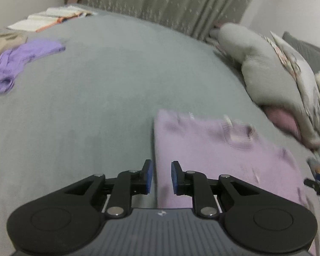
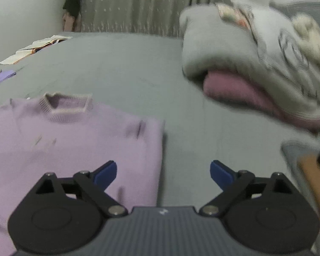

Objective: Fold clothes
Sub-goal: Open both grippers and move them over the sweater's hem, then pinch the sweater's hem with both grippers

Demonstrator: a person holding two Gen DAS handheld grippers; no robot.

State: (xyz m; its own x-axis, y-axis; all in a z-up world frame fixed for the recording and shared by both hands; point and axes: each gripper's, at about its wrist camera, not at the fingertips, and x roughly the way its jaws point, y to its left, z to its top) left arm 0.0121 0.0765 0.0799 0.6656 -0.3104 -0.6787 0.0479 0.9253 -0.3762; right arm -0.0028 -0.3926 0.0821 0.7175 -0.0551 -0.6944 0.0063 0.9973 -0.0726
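Jaws first: on the left gripper [image 1: 161, 176] they stand narrow with nothing between them, hovering over the left edge of the lilac sweater [image 1: 213, 149]. On the right gripper [image 2: 163, 173] they are spread wide, also empty, straddling the sweater's right edge, one pad over the knit and the other over the grey bed cover [image 2: 121, 68].

And the sweater itself lies flat on the bed, collar [image 2: 68, 104] pointing away, both side edges straight as if the sleeves are already tucked in. So the side folds look finished, and with a gripper at each edge the setup looks right for taking both sides at once and folding the sweater across its length.

Off to the far left sits a purple garment [image 1: 17, 64], crumpled, likely waiting its turn. By the right edge a pile of bedding [image 2: 256, 64] is stacked, well apart from the sweater, so the working patch stays free. Both views are smeared by motion, so fine detail is hard to call.
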